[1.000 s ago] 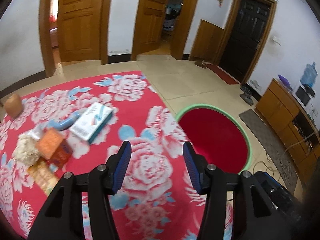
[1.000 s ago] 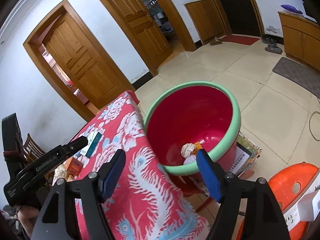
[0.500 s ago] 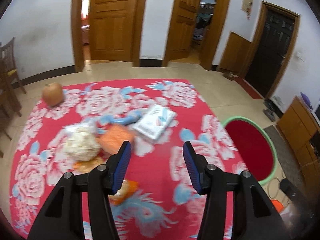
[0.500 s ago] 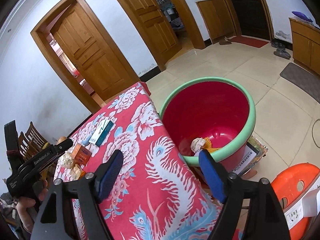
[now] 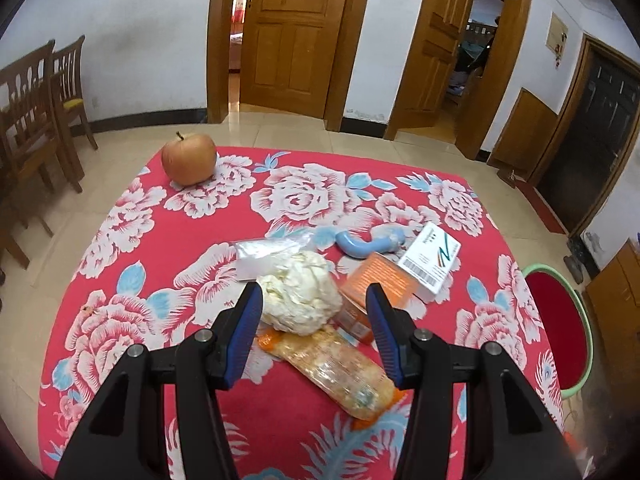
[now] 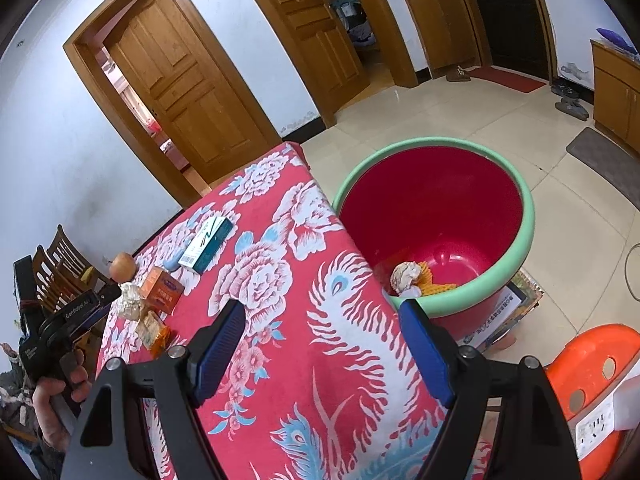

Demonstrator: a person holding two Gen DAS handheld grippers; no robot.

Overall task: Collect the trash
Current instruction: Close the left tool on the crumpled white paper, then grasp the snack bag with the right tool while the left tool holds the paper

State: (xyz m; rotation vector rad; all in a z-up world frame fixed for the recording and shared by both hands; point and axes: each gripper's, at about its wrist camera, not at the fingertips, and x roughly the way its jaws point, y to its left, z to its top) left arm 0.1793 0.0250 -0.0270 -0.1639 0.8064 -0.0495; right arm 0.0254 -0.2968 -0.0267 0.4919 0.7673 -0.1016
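Red flowered cloth covers the counter (image 5: 304,196), trash clustered mid-top around a crumpled white wad (image 5: 300,292) before the left tool (image 5: 314,322), open and empty; right tool (image 6: 320,344) gapes empty over the counter's edge beside the red tub (image 6: 524,240).

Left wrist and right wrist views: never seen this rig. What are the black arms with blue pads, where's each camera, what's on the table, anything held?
No robot: a person holds a handheld two-finger gripper in each hand, with a fisheye camera on each looking along the fingers. The left gripper is open and empty above a crumpled white paper wad, an orange snack wrapper, an orange carton, a white-and-teal box, a blue curved tube and an apple on the red floral tablecloth. The right gripper, open and empty, faces the red green-rimmed basin holding some trash.
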